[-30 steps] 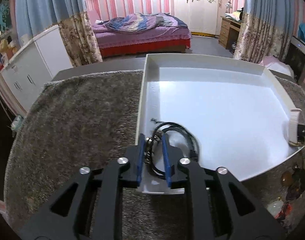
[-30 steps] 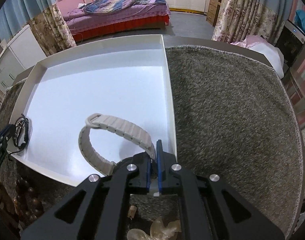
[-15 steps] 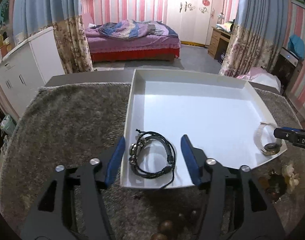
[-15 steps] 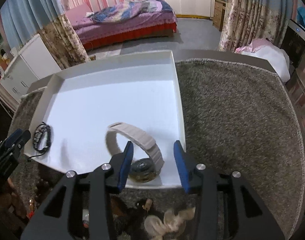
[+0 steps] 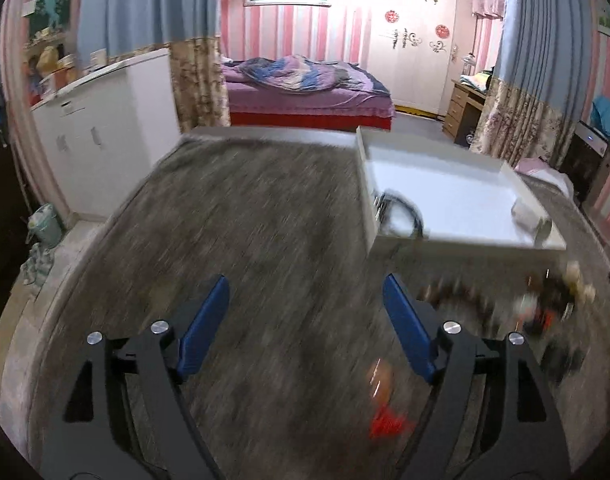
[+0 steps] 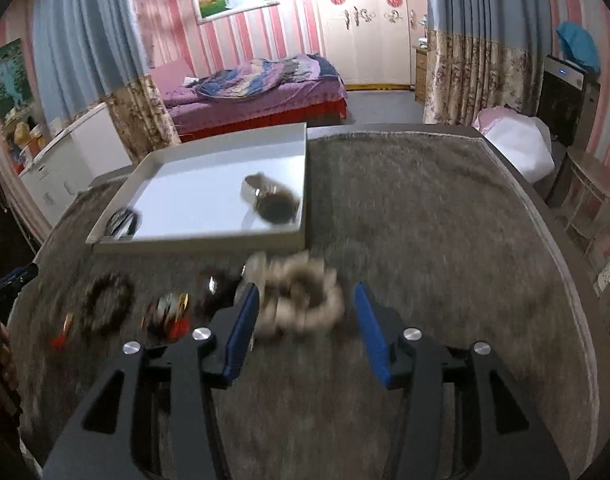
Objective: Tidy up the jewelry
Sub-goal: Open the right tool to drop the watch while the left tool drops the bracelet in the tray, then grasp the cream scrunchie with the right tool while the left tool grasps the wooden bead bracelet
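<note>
The white tray [image 6: 209, 240] rests on the grey shaggy rug [image 6: 425, 220], ahead and to the left of the right claw [image 6: 305, 300] and well apart from it. From the left claw [image 5: 305, 300] the same tray [image 5: 457, 240] lies ahead and to the right.

Tray contents: two items.
- A black cord bracelet [image 5: 401, 212] lies in the near corner, on the side towards the left claw, close against the tray wall. It appears as looped dark cords with a small metal fitting.
- A watch with a pale beige strap [image 6: 265, 196] lies in the near corner on the side towards the right claw. The dark round face lies nearest the rim; the strap stands curled behind it.

Claw state: both claws are released and empty. Both have just been opening. The blue pads [image 5: 203, 324] of the left claw stand wide apart over bare rug, with nothing between them. The right claw is parted less widely.

Loose items remain on the rug outside the tray. A pale, fluffy ring [image 6: 301, 296], possibly a hair tie (motion blur prevents certainty), lies just ahead of the right claw, in line with the gap between its pads. To the left of that claw lies a row of further pieces, including a dark beaded bracelet [image 6: 109, 304].
</note>
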Motion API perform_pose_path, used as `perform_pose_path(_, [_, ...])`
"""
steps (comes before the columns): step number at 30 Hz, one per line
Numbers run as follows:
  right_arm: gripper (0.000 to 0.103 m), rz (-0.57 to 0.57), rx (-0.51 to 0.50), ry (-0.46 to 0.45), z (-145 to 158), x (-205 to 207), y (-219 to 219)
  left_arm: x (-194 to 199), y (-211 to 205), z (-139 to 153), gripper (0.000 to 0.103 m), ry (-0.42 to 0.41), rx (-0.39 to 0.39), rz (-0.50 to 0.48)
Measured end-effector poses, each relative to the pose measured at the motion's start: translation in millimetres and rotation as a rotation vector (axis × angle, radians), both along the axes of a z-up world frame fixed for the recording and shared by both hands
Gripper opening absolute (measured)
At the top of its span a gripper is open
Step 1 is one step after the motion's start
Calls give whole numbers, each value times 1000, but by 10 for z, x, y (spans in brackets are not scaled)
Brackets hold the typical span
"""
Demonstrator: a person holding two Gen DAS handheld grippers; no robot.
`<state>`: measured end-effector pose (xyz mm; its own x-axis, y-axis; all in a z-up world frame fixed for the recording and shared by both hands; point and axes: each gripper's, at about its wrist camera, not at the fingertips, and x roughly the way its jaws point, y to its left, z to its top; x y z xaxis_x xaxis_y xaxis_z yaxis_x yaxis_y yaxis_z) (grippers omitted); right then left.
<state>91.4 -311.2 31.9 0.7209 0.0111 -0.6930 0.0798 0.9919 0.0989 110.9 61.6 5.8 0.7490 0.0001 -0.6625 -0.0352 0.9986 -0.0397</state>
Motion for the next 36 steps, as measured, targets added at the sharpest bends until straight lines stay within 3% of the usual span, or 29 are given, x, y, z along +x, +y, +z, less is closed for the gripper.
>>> perform_pose_path(6, [50, -4, -12, -26, -193, -483, 187, -563, -38, -170, 80, -6, 15, 22])
perform_pose_path(11, [50, -3, -6, -16, -334, -638, 289, -696, -188, -335, 82, 37, -10, -24])
perform_pose_path(21, [50, 38, -5, -18, -304, -595, 530, -711, -379, -278, 82, 37, -26, -74])
perform_pose_path(28, [50, 4, -25, -23, -226, -420, 384, -625, -538, -88, 83, -15, -6, -91])
perform_pose_path(36, [50, -26, 4, 1, -330, -185, 265, -476, -475, -183, 82, 11, 21, -70])
